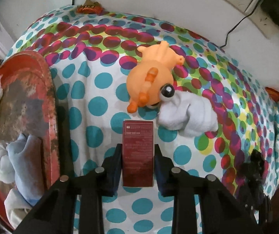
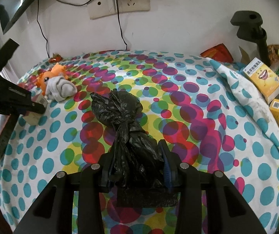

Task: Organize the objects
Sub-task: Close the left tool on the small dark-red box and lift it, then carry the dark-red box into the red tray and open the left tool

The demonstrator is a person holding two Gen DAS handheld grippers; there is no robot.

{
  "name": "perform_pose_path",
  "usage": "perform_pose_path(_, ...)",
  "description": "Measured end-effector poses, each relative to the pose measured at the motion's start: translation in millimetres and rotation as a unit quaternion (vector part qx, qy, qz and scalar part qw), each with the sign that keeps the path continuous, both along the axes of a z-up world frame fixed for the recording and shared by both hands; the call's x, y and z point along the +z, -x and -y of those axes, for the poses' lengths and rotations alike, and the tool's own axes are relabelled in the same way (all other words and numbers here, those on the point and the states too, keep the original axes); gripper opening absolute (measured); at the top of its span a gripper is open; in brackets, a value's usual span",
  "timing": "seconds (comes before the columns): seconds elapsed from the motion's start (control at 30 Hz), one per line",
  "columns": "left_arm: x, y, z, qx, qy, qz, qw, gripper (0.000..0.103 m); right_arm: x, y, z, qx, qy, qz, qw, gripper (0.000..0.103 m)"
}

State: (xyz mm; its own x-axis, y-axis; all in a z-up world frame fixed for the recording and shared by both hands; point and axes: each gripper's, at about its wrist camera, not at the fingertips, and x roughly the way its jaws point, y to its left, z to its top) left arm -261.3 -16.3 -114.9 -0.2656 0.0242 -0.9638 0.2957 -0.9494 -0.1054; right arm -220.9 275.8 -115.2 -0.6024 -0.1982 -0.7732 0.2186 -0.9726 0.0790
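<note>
A dark red box stands between the fingers of my left gripper, which is shut on its two sides over the dotted cloth. Just beyond it lie an orange rubber toy and a rolled white sock, touching each other. My right gripper is shut on a knotted black plastic bag whose top rests on the cloth. The right wrist view also has the left gripper at far left, with the toy and sock behind it.
A worn red tray at the left holds rolled pale blue and white cloths. Yellow cartons and clutter crowd the right edge, beside a black clamp stand. A wall socket with cables is behind.
</note>
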Motion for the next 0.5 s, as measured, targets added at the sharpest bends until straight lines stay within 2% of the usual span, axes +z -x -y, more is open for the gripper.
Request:
perform_pose_path(0.1,2,-6,2,-0.016,0.018,-0.008,0.9997,0.03,1,0,-1,-0.002,0.002,0.0,1.0,0.035)
perform_pose_path(0.23,9,-14,1,-0.036,0.016,-0.021,0.999,0.03,1,1,-2,-0.003,-0.001,0.0,1.0,0.034)
perform_pose_path(0.37,22,-16,-7,-0.064,0.024,-0.031,0.9972,0.03,1,0,3,-0.003,-0.026,-0.001,1.0,0.034)
perform_pose_path(0.5,31,-34,-13,-0.086,0.031,-0.041,0.9949,0.03,1,0,6,-0.004,-0.034,-0.002,0.999,0.034)
